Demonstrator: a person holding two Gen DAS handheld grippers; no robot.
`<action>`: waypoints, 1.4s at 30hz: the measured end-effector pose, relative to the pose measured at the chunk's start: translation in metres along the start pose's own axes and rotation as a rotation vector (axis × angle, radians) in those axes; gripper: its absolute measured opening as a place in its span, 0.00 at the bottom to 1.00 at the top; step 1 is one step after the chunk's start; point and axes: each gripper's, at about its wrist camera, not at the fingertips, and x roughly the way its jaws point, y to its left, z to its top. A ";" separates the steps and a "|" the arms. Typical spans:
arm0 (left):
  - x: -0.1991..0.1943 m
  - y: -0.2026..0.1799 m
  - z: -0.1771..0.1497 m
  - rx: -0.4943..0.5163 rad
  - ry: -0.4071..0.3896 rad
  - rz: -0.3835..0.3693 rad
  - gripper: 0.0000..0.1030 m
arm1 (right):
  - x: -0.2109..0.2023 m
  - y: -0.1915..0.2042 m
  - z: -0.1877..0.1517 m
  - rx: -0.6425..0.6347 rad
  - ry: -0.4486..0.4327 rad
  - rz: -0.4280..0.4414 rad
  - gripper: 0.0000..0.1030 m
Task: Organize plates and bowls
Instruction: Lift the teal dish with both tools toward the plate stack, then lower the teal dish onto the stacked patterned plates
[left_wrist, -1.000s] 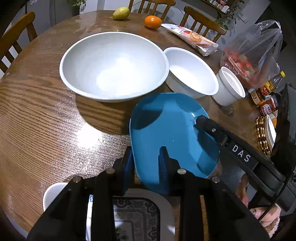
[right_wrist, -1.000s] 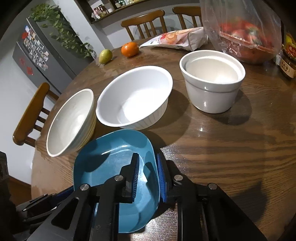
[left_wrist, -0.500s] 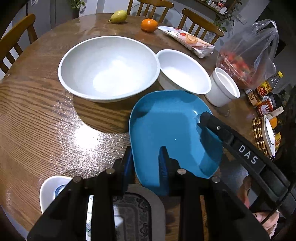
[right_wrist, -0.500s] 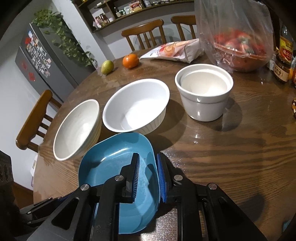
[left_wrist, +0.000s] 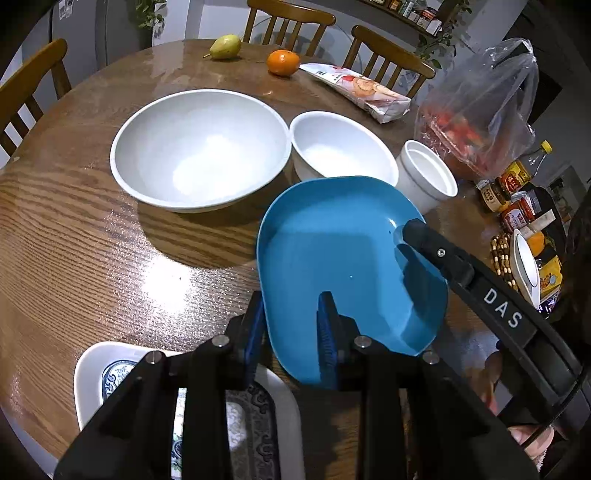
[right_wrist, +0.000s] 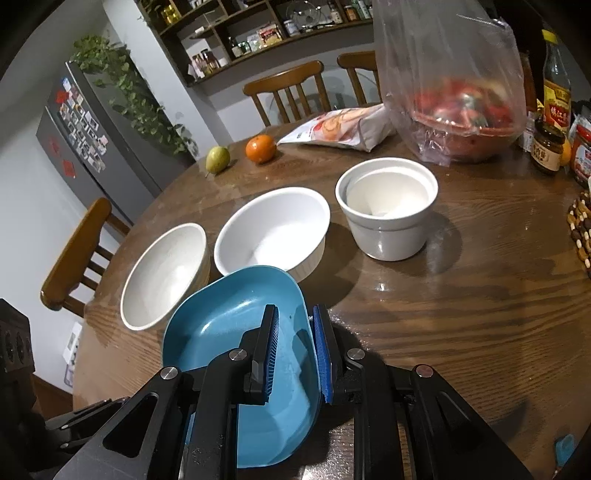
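Note:
A blue plate (left_wrist: 332, 240) is held off the wooden table (left_wrist: 74, 240) by both grippers. My left gripper (left_wrist: 291, 314) is shut on its near rim. My right gripper (right_wrist: 295, 325) is shut on the plate's (right_wrist: 221, 325) right rim, and one of its fingers (left_wrist: 436, 254) shows in the left wrist view. Beyond stand a large white bowl (left_wrist: 199, 147) (right_wrist: 162, 273), a ribbed white bowl (left_wrist: 343, 147) (right_wrist: 273, 229) and a small white cup (left_wrist: 428, 177) (right_wrist: 388, 206). A patterned white plate (left_wrist: 92, 373) lies under my left gripper.
At the far side lie a pear (left_wrist: 225, 46), an orange (left_wrist: 282, 62) and a snack packet (left_wrist: 362, 92). A plastic bag of red food (right_wrist: 454, 92), jars (right_wrist: 546, 147) and a beaded mat (right_wrist: 581, 232) crowd the right side. Wooden chairs (right_wrist: 74, 254) ring the table.
My right gripper has risen a little and tipped back with the plate's edge, so the bowls look farther off. More of the patterned plate shows below. Both grips are unchanged.

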 end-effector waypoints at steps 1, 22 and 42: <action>-0.001 -0.001 0.000 0.002 -0.001 -0.003 0.25 | -0.001 0.000 0.000 0.001 -0.004 0.001 0.22; -0.035 0.003 -0.021 0.016 -0.071 -0.002 0.25 | -0.038 0.019 -0.022 -0.037 -0.072 0.010 0.22; -0.066 0.032 -0.048 0.007 -0.146 0.000 0.26 | -0.061 0.052 -0.056 -0.074 -0.095 0.038 0.22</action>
